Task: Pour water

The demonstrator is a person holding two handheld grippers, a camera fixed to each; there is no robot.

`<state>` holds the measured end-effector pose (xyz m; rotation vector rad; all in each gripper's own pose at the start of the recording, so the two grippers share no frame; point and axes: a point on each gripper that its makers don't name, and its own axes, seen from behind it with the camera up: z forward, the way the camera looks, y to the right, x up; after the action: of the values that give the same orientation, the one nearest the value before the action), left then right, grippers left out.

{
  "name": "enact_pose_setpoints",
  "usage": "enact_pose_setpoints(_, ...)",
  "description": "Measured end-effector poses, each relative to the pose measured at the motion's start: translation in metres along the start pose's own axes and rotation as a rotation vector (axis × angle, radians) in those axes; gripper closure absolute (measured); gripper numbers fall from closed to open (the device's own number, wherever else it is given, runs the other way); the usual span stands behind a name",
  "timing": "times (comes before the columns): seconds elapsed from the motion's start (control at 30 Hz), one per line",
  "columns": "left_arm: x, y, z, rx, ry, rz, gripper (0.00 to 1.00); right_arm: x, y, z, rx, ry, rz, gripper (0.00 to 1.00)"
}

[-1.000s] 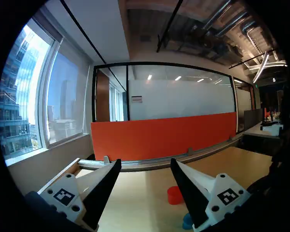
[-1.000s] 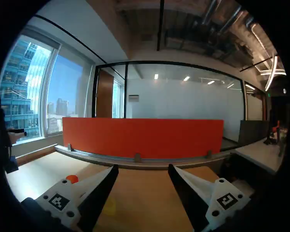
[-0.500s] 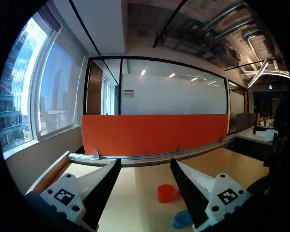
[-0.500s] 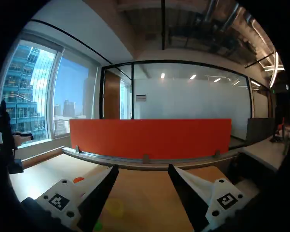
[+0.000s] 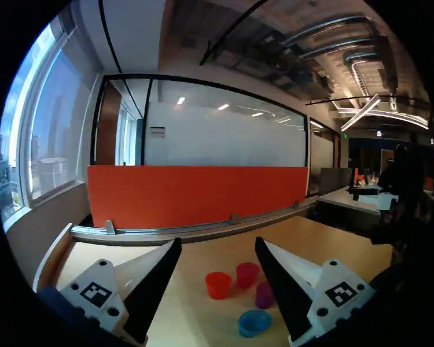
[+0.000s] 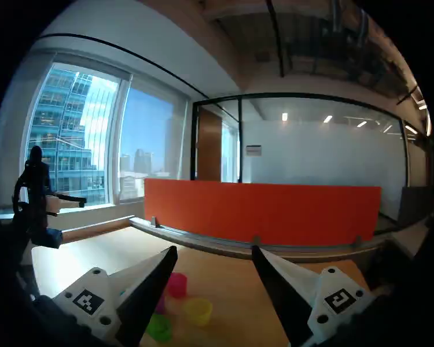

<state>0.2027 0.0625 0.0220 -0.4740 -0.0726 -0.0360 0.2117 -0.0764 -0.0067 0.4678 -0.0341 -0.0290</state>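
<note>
Several small cups stand on the wooden table [image 5: 327, 237]. In the left gripper view a red cup [image 5: 218, 284], a magenta cup [image 5: 247, 274], a purple cup [image 5: 264, 295] and a blue cup [image 5: 254, 322] sit below and beyond my left gripper [image 5: 217, 240]. It is open and holds nothing. In the right gripper view a pink cup [image 6: 176, 284], a yellow cup [image 6: 198, 310] and a green cup [image 6: 158, 327] lie under my right gripper [image 6: 213, 248], also open and empty. The pink and green cups are partly hidden behind its left finger. No water vessel can be made out.
An orange divider panel [image 5: 197, 195] on a metal rail closes the table's far edge, with glass walls behind and windows on the left. In the right gripper view a hand [image 6: 52, 203] holds the other gripper [image 6: 35, 196] at far left. Further desks [image 5: 361, 199] stand to the right.
The left gripper view has swung right and tipped down, bringing more cups into sight. The right gripper view has swung left, so the cups and the window now show. Both grippers stay open.
</note>
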Motion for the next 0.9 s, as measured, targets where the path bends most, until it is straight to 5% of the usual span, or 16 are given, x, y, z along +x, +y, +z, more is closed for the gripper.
enact_pose_setpoints(0.23, 0.002, 0.017, 0.002, -0.099, 0.002, 0.0, 0.06, 0.002, -0.025, 0.0, 0.11, -0.01, 0.008, 0.01)
enact_pose_setpoints(0.9, -0.029, 0.038, -0.004, -0.266, -0.092, 0.033, 0.06, -0.021, -0.048, 0.0, 0.257, -0.109, -0.022, 0.01)
